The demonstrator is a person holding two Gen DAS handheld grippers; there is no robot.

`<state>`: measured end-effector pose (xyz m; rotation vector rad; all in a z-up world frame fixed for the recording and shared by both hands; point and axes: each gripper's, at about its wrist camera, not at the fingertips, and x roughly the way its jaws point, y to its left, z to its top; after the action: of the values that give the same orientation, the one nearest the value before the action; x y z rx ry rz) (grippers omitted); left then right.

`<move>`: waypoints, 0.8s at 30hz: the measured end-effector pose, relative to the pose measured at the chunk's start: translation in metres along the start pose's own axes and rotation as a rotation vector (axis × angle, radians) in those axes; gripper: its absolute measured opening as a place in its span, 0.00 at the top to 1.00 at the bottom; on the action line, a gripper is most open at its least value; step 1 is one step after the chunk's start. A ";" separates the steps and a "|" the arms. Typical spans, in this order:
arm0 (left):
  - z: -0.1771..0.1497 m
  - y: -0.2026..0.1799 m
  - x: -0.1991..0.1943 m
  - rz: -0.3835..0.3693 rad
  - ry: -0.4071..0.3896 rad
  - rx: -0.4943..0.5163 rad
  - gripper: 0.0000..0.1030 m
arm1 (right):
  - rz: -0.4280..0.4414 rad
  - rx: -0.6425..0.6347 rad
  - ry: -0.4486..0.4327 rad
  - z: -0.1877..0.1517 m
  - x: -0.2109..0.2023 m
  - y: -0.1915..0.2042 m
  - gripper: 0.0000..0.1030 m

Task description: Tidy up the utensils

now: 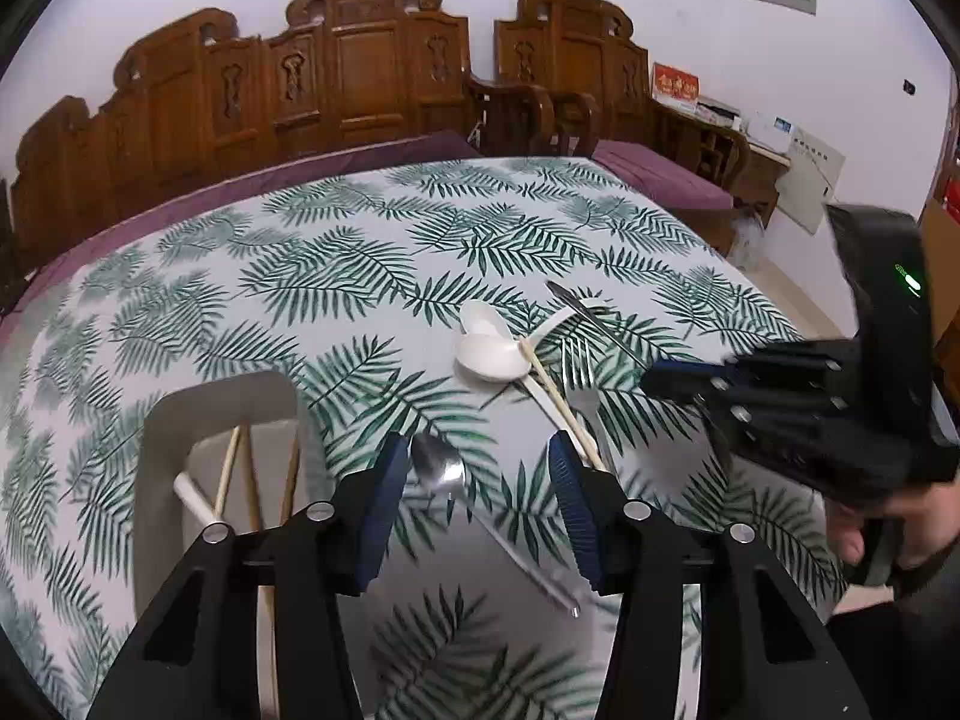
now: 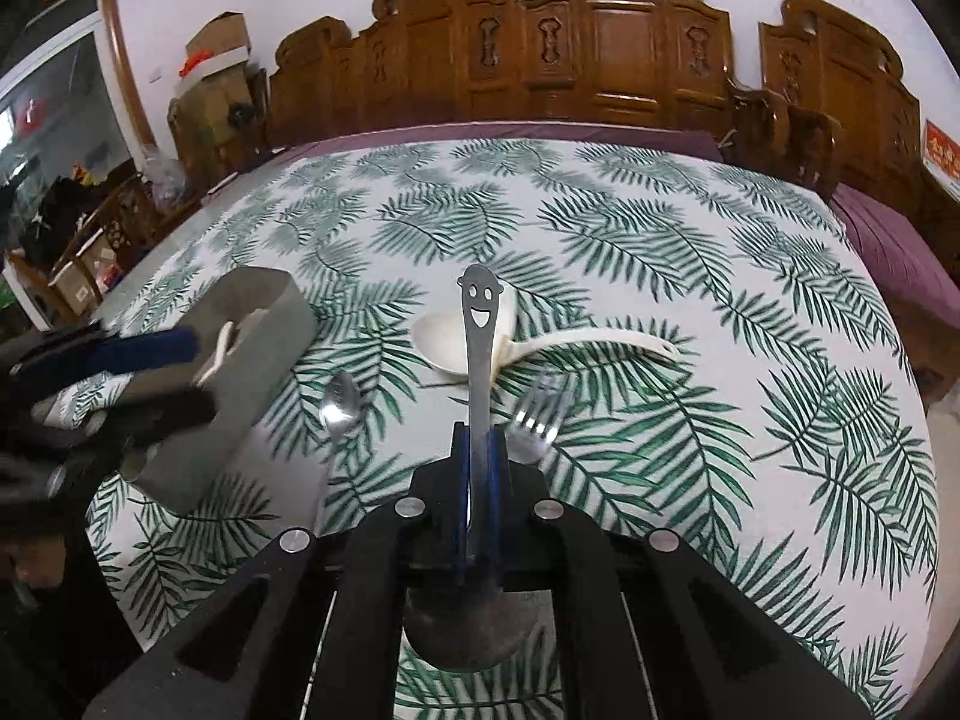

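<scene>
My right gripper (image 2: 478,468), fingers clamped mid-handle on smiley spoon (image 2: 478,324), bowl hanging below; steel, stiff, slick, I judge it may pivot. Left gripper (image 1: 474,480) fingers wide above small metal spoon (image 1: 441,468) on desk (image 1: 360,276). Grey holder (image 1: 180,414) left.

Palm-leaf tablecloth (image 1: 360,276); carved wooden bench (image 2: 600,54) behind; cardboard boxes (image 2: 210,78).

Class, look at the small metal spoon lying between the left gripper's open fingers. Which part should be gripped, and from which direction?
Grip the small metal spoon on its thin handle just behind the bowl, coming down from above with the left gripper. It lies flat on the tablecloth, handle running toward the camera, so fingers closing across the narrow handle should hold better than on the rounded bowl.
</scene>
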<state>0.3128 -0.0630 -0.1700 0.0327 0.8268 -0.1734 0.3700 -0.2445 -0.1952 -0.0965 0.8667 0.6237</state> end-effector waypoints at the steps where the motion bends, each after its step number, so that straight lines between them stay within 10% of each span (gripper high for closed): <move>1: 0.003 0.000 0.006 0.001 0.012 0.003 0.58 | 0.001 0.003 0.002 -0.001 0.001 -0.001 0.93; 24: 0.003 0.010 0.100 0.117 0.274 0.047 0.69 | 0.054 0.018 -0.023 -0.003 -0.006 -0.010 0.93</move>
<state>0.3830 -0.0674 -0.2422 0.1517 1.0909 -0.0781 0.3705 -0.2560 -0.1943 -0.0501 0.8552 0.6659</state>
